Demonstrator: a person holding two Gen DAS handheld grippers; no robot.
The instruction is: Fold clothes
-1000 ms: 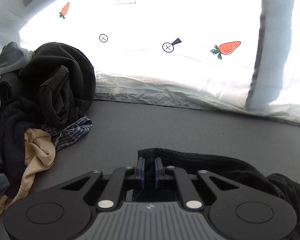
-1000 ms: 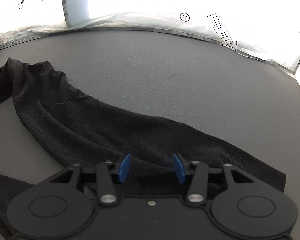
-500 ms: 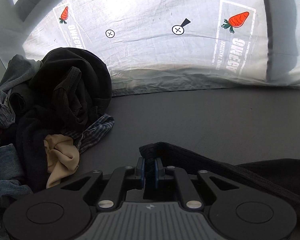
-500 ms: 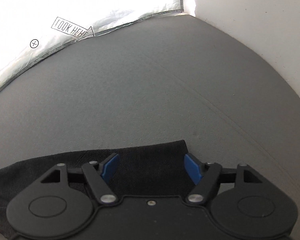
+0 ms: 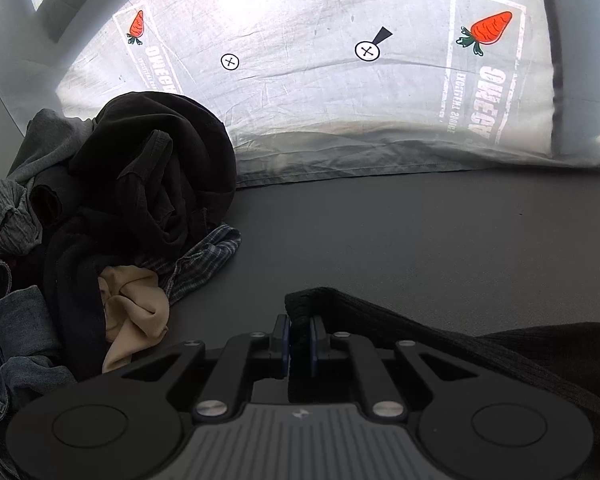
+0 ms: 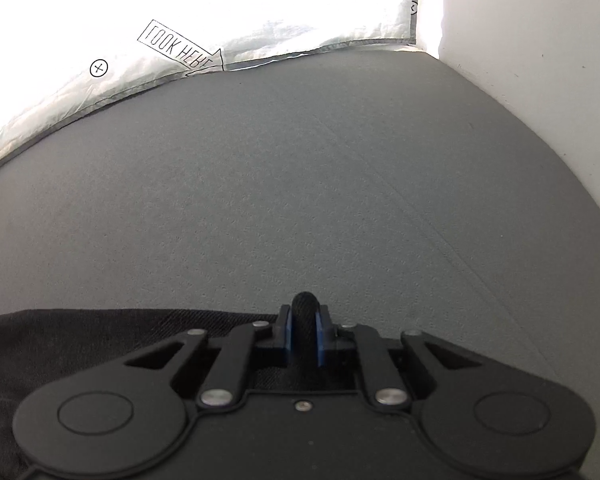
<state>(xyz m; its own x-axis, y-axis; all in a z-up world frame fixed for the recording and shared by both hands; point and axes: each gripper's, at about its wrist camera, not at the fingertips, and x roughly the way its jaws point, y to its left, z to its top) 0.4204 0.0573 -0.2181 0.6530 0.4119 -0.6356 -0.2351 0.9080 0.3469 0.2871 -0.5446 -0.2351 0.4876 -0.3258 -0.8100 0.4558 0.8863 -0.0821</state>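
Left wrist view showed the left gripper [image 5: 299, 338] clamped on a bunched corner of a black knit garment [image 5: 480, 356], which trailed off to the right across the grey counter [image 5: 420, 240]. Right wrist view showed the right gripper [image 6: 304, 334], whose jaws had just been closing, pinching a rolled edge of the same garment [image 6: 100, 340] between its blue pads, the rest of the cloth lying flat to its left.

The knit looked soft, light and limp, likely to sag and stretch between the two holds rather than keep any shape. Its ribbed surface should grip the pads well enough, though a thin pinch could slip free if pulled hard. Corners or hem edges seemed the sensible places to take hold, as both grippers did.

Counted: one garment in hand and one heap of unfolded clothes [image 5: 140, 208] at the left, holding at least a black piece, a checked shirt [image 5: 204, 256], a beige item [image 5: 134, 308] and denim [image 5: 16, 344]. A printed white sheet [image 5: 340, 92] with two carrot marks hung behind.
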